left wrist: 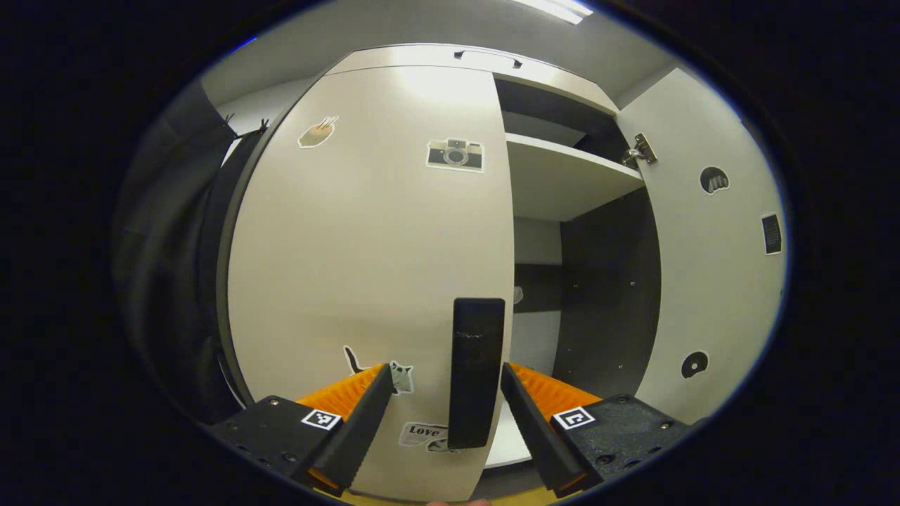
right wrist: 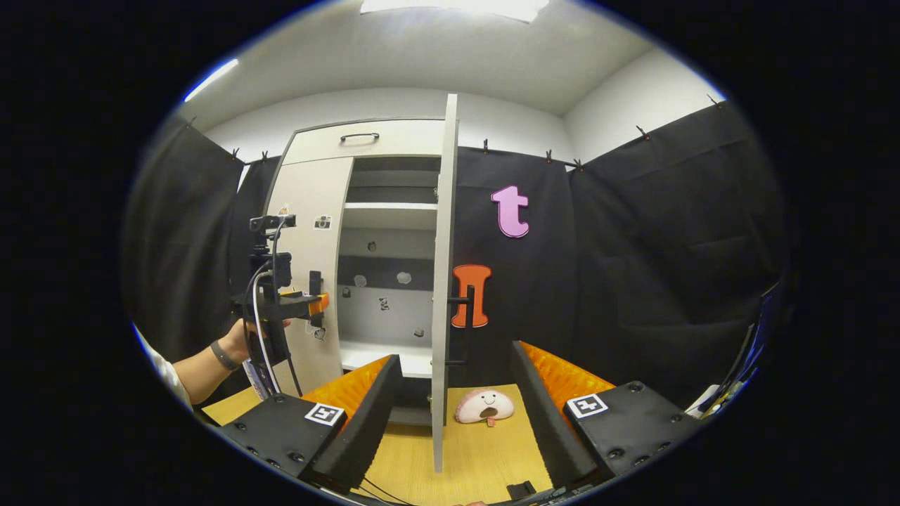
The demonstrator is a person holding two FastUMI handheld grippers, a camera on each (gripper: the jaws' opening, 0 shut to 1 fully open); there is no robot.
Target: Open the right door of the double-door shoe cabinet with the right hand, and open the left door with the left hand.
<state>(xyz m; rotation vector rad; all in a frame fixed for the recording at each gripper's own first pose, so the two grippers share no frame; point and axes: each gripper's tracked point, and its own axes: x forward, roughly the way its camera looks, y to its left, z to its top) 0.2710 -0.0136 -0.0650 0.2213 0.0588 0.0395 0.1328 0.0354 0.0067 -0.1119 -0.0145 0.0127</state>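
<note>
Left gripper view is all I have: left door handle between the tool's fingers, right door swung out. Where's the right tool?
Observer: The right tool is open and back from the cabinet, with the right door edge-on between its fingers, apart from both.
Operator: Anything below that door?
Observer: A small pink plush toy lies on the wooden surface just right of the door's bottom edge.
Operator: Left door shut?
Observer: In the right gripper view the left door looks flush with the cabinet front. The left tool is at the door's right edge, held by a hand.
</note>
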